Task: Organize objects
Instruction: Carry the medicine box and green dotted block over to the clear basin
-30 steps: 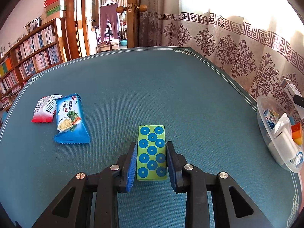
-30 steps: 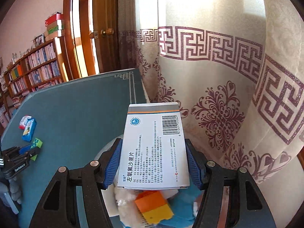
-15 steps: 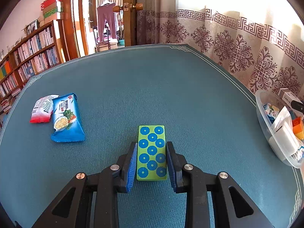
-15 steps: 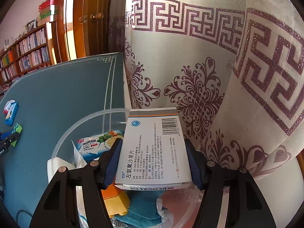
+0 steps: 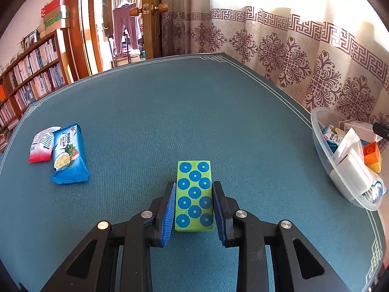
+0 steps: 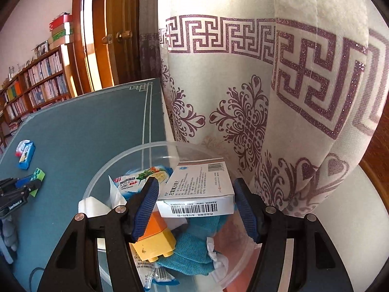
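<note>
My left gripper is shut on a green block with blue dots, held just above the teal table. A clear plastic bowl stands at the table's right edge. In the right wrist view my right gripper reaches into that bowl, shut on a white medicine box. The box tilts with its far end down among the bowl's contents. A blue snack packet and a red-and-white packet lie on the table's left side.
The bowl holds an orange-and-yellow block, a teal cloth, a snack packet and white tissue. A patterned curtain hangs right behind the bowl. Bookshelves and a wooden door stand beyond the table's far edge.
My right gripper has moved forward and down into the bowl, and the medicine box has tipped from flat to nose-down. The left gripper has kept its hold and barely shifted.
</note>
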A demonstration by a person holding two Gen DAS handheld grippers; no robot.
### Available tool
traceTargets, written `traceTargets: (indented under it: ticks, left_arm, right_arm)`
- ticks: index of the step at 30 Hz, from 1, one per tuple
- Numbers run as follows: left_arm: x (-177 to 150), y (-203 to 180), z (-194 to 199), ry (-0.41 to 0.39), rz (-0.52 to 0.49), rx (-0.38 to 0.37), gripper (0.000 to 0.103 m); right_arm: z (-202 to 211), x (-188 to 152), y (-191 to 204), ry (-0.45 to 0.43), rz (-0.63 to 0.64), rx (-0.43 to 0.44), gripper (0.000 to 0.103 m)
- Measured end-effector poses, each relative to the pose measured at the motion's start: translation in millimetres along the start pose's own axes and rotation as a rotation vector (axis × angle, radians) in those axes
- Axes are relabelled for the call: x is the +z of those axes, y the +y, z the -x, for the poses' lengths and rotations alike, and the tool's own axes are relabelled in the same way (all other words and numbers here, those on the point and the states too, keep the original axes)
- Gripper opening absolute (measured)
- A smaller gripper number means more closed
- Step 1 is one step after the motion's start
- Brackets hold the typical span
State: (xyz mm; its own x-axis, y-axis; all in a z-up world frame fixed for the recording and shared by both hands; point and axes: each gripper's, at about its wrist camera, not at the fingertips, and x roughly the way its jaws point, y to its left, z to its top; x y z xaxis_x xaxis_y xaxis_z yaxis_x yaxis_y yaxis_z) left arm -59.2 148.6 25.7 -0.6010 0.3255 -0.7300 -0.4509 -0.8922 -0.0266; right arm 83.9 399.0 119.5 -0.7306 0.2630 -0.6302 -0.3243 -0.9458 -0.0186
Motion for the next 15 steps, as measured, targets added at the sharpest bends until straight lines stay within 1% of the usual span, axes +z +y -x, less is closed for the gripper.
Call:
traceTargets:
  ticks: [6, 9, 15]
  left_arm:
    - [5.5, -26.5, -2.0, 0.017, -0.022, -0.075, 0.031]
    - [11.4, -40.9, -2.3, 0.018, -0.038, -0.105, 0.031]
    - [27.9, -68.3, -1.2, 0.009, -0.07, -0.162, 0.031]
  right_arm:
    - [20.5, -4.6, 7.2, -0.06, 0.015, 0.016, 0.065]
    - [28.2, -6.0, 8.4, -0.096, 0.028, -0.003, 0.065]
    - [43.4, -10.2, 4.0, -0.15, 0.01, -0.021, 0.065]
